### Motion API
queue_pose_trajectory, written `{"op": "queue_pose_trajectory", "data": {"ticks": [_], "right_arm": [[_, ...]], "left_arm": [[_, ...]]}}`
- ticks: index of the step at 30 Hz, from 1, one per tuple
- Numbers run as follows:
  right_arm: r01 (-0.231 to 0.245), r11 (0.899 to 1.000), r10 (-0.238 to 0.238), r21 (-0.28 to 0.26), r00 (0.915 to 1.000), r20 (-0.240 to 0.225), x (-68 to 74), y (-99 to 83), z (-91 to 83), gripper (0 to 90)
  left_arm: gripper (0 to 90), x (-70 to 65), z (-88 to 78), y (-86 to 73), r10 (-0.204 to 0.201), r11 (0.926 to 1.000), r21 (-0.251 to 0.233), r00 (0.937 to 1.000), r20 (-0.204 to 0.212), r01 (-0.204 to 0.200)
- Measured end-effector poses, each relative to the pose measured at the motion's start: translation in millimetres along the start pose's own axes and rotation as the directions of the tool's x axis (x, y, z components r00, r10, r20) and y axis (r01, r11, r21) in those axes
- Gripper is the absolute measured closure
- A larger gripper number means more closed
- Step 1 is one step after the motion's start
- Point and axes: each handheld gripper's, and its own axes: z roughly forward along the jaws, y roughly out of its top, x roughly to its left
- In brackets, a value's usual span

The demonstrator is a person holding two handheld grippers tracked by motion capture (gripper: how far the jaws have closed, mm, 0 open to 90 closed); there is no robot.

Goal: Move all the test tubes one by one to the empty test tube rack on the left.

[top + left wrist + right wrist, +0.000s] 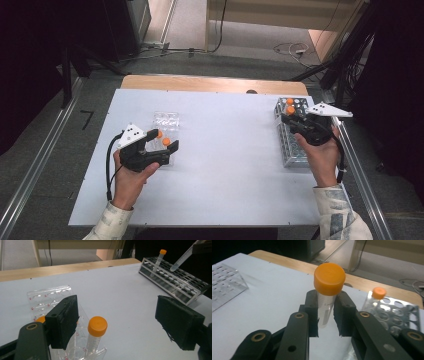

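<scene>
My right gripper (pixel 286 118) is shut on a clear tube with an orange cap (pixel 329 280), held tilted above the metal tube rack (pixel 292 150) at the table's right edge. The held tube (pixel 180 262) also appears in the left gripper view, beside another capped tube (pixel 159 260) that stands in the rack (pixel 180 282). My left gripper (pixel 120 325) is open at the clear plastic rack (pixel 166 121) on the left. An orange-capped tube (pixel 96 336) stands in that clear rack between the jaws, close to the left jaw, with no pad pressing on it. A second orange cap (pixel 40 319) peeks out behind that jaw.
The white table top (pixel 225 160) lies between the two racks. A wooden strip (pixel 200 84) runs along its far edge. Cables lie on the floor (pixel 292 49) beyond, and metal rails (pixel 35 170) flank the table.
</scene>
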Motion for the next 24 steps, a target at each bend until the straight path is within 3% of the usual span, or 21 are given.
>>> {"op": "queue_pose_trajectory", "data": {"ticks": [10,24], "right_arm": [[0.051,0.999,-0.049,0.015,0.9926,-0.111,36.2,-7.3,12.9,72.0],[0.116,0.993,-0.107,0.024,0.9645,-0.242,84.2,-13.7,30.6,72.0]], "left_arm": [[18.5,-2.0,0.5,-0.1,-0.001,1.0,0.001,1.0,0.004,0.001],[18.3,-5.2,0.7,-0.1,0.007,1.0,0.001,1.0,0.003,-0.007]]}}
